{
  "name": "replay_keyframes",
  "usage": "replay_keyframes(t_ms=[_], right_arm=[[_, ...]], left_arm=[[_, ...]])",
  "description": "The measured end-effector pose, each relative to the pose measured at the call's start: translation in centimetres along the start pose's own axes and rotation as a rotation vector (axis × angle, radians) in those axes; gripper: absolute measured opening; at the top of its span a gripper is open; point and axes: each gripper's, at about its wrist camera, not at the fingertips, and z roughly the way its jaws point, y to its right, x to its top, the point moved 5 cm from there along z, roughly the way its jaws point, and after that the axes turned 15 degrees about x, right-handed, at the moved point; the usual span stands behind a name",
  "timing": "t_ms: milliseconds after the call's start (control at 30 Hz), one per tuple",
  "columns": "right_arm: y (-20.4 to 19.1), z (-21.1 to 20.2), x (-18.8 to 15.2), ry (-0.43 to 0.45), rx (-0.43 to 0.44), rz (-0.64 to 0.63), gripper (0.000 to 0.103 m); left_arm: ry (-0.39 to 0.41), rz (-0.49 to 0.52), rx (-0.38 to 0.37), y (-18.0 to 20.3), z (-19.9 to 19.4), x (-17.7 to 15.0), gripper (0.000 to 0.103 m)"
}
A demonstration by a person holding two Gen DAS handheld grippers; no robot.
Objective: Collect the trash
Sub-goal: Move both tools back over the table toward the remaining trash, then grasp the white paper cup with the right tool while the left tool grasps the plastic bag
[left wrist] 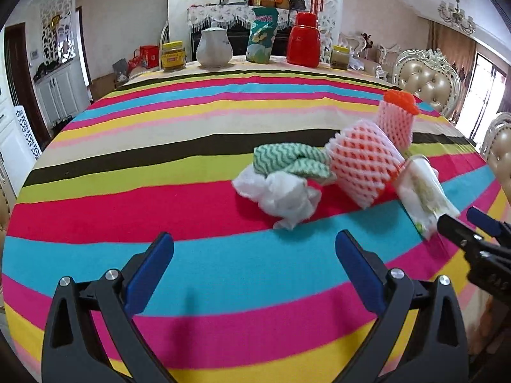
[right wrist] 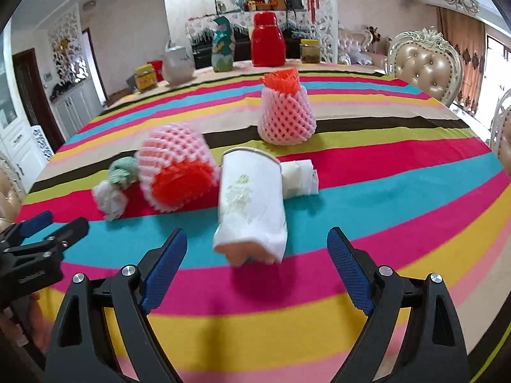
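- Left wrist view showed the left gripper with its jaws wide apart and nothing between them, over the striped tablecloth.
- Ahead of it lay the trash in a cluster: a crumpled white wad nearest, a green zigzag cloth touching it behind, a lying foam net to their right, a standing foam net beyond that, and a paper cup on its side at the right.
- That view also caught the right gripper coming in at the right edge, its tip just beside the cup.
- Right wrist view showed the right gripper jaws spread, the cup lying just ahead of the gap, untouched by either pad.
- Only this view showed a folded tissue behind the cup, touching it, and the orange inner net filling the lying net's open end.
- The standing net stood apart from the rest here, farther back; the wad and cloth looked small at the left.
- The left gripper showed at the left edge, seen side-on.
- Both views showed a white jar, a green bag and a red flask at the table's far end.
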Motion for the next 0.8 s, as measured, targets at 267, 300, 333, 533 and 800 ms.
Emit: replay_keyframes(t_ms=[267,300,333,533,800], right_arm=[[1.0,2.1,1.3,-0.024,0.014,0.024,0.081],[1.0,2.3,1.3,-0.028,0.017,0.021,0.079],[0.9,2.5,1.3,-0.034,0.021,0.022,0.078],[0.4,2.7,1.2,-0.051,0.033,0.004,0.062],[-0.5,1.9,1.2,-0.012,0.019,-0.046,0.048]], left_arm=[[-0.065,-0.025,0.022,1.5,3.5,2.5,0.097],[-0.065,-0.020,0.033,1.6,3.7,2.6,0.097],[-0.069,-0.005,0.059,1.8,4.1,2.7,0.094],[-0.131,-0.021,-0.038,1.9,5.5,2.2,0.058],[-0.065,0.019,-0.122,2.6,3.6,1.7,0.028]])
